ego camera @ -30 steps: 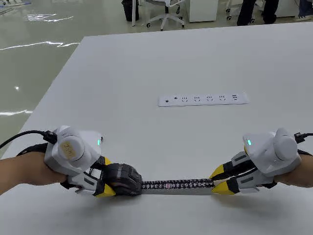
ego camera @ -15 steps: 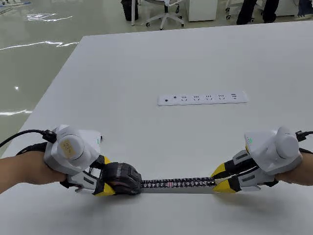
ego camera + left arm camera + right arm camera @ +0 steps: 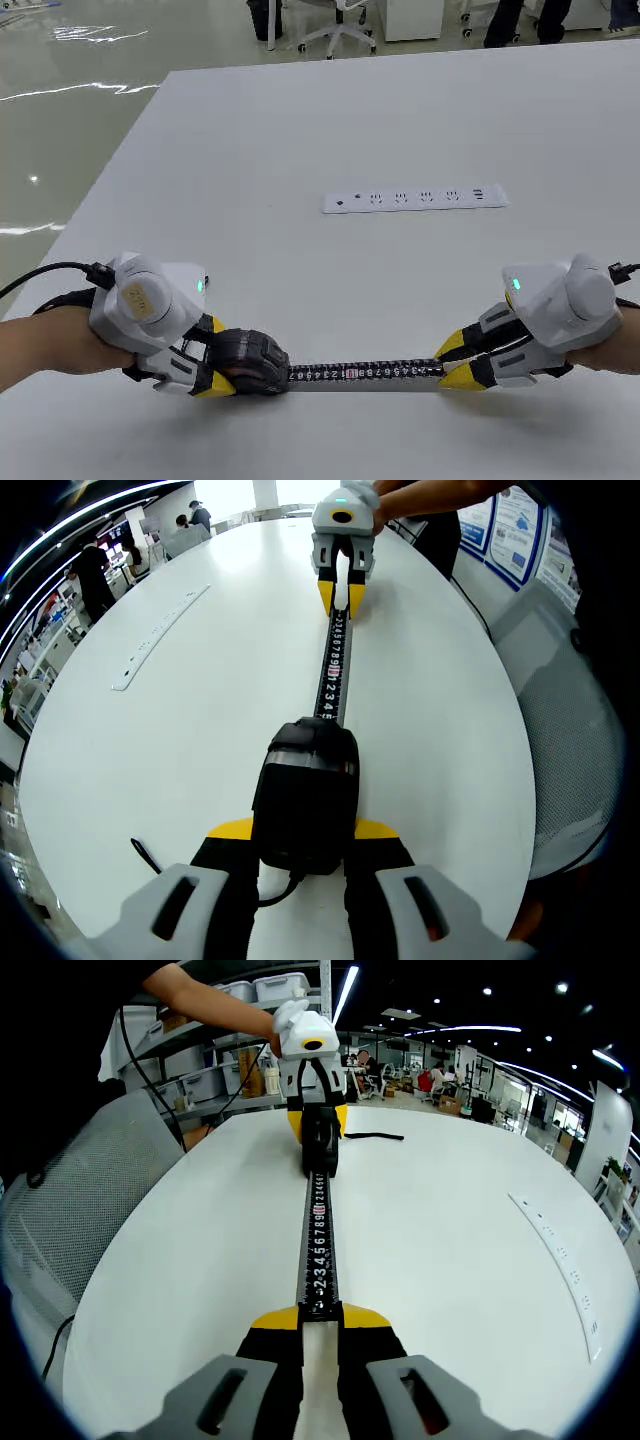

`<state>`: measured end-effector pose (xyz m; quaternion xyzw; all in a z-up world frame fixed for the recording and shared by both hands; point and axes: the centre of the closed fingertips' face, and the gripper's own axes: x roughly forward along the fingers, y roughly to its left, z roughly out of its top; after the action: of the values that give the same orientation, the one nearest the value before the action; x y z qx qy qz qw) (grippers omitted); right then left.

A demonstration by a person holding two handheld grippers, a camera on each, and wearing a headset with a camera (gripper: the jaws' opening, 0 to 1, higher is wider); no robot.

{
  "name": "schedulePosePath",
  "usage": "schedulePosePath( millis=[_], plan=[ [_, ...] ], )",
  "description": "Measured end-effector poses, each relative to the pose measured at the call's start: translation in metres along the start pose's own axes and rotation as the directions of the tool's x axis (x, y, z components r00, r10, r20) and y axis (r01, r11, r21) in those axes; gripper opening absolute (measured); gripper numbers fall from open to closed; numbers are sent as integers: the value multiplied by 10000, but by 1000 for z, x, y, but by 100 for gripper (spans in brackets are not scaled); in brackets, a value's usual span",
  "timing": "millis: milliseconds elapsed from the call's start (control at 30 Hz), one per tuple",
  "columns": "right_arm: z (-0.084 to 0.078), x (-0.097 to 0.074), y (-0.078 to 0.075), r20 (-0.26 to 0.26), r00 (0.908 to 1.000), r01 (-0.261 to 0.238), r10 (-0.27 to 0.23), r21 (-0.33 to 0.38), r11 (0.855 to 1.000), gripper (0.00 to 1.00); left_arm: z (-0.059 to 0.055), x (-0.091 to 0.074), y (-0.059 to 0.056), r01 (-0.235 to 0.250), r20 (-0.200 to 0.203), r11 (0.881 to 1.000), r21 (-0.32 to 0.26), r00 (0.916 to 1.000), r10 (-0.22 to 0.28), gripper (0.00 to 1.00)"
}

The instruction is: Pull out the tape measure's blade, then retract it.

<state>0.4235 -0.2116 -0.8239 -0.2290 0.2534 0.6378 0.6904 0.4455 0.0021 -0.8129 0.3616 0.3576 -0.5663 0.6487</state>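
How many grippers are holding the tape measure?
2. The left gripper clamps the tape measure's case at near left; the right gripper pinches the blade by its end, near right.

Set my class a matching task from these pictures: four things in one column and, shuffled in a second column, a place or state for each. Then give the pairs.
Column one
1. tape measure case
2. blade
3. power strip
4. right gripper

Column two
A. lies on the table, apart from both grippers
B. held by the left gripper
C. stretched from case to right gripper
D. shut on the blade's end

Pairs: 1-B, 2-C, 3-A, 4-D
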Motion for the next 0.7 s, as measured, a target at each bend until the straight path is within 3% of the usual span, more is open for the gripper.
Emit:
schedulePosePath(
  millis=[700],
  plan=[
    [-4,-4,0,-45,10000,32,-31,9,10000,11,1,-1,-1,16,-15,10000,-13,10000,-16,28]
  ],
)
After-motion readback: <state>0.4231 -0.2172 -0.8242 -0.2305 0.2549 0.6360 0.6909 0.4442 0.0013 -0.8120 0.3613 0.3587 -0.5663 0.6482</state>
